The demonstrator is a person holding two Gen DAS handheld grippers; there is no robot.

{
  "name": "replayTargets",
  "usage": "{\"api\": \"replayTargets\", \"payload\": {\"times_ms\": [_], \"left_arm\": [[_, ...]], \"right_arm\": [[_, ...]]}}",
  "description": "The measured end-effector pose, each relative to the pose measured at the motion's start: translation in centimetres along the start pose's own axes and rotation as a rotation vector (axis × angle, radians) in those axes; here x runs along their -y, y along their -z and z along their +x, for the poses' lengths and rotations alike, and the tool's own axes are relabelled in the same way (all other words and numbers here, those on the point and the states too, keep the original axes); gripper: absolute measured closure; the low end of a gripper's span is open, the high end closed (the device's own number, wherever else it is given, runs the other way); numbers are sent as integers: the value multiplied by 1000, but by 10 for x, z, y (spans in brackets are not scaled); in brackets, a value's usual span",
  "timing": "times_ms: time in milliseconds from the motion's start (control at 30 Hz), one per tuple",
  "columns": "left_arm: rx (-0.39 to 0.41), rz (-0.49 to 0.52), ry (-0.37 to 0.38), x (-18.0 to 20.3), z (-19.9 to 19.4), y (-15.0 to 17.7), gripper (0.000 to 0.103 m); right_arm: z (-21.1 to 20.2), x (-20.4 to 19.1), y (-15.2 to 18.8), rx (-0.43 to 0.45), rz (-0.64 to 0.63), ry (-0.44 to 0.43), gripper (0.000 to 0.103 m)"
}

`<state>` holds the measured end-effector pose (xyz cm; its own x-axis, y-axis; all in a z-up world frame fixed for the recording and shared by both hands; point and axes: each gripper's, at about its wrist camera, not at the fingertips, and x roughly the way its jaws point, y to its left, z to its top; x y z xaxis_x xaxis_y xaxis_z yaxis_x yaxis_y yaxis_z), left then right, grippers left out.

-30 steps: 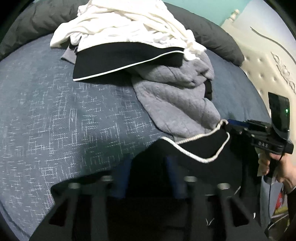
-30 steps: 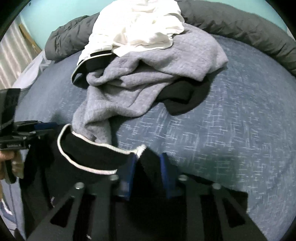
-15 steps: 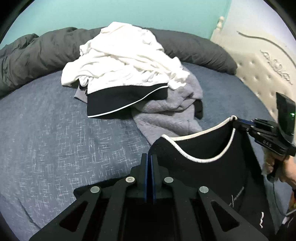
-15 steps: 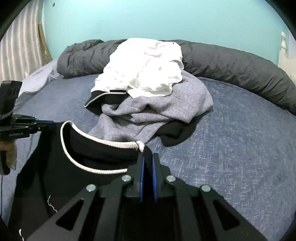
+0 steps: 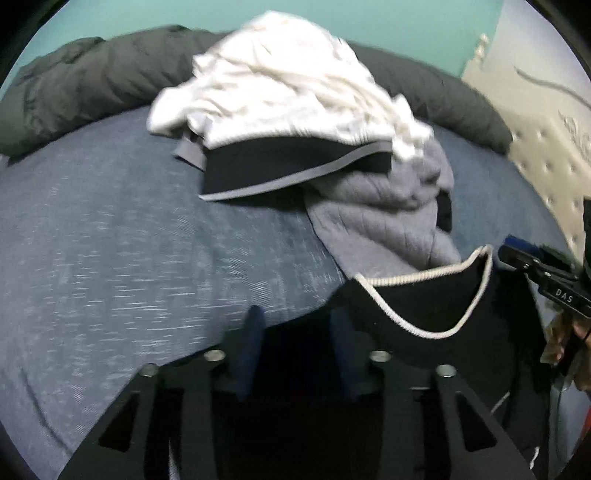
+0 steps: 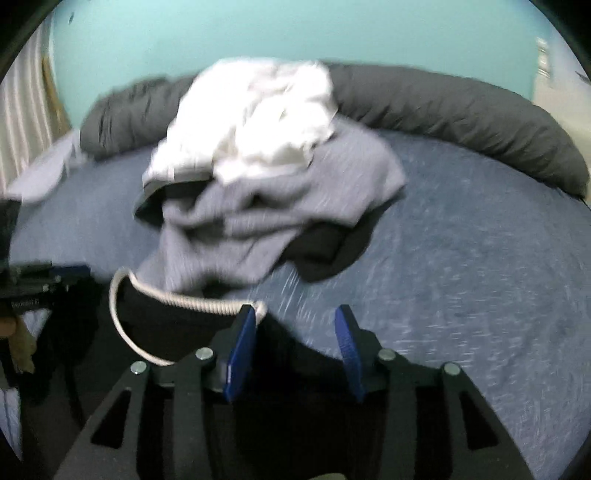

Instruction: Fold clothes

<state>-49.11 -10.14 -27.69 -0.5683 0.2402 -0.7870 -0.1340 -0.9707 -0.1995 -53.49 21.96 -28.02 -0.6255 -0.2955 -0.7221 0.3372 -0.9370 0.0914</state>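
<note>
The black garment (image 5: 436,306), with a white-trimmed neckline, lies at the near edge of the bed (image 5: 129,251), in front of the clothes pile (image 6: 258,177). Left claw (image 5: 295,332): fingers spread apart, black fabric between them. Right claw (image 6: 295,328): fingers likewise apart, fabric between, unclamped.

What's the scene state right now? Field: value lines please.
surface: bed with blue sheet
left hand-held gripper: open, black shirt fabric between its fingers
right hand-held gripper: open, black fabric between its fingers
black shirt: white-trimmed collar spread between the two grippers, near edge of bed
pile: white garment on top, grey sweatshirt under it, further back on the bed
backdrop: dark grey duvet, teal wall
image quality: motion blur in both views
</note>
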Motion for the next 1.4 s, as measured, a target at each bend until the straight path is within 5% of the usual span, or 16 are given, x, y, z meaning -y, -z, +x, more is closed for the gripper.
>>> {"api": "replayTargets", "payload": {"times_ms": [300,633,1000,1400], "left_arm": [[30,-107,54,-34,-87,44,41],[-89,-151,46,-51,-136,127,39],[-244,-172,97,-39,-185,224,35],[-324,-226,139,-12,-243,315,34]], "right_arm": [[-58,29,36,8,122,-38,53],[-115,55,112,-91,290,-70,51],[-184,39,202,-264,246,-120,50],[-253,19,284,-333,302,-154,44]]}}
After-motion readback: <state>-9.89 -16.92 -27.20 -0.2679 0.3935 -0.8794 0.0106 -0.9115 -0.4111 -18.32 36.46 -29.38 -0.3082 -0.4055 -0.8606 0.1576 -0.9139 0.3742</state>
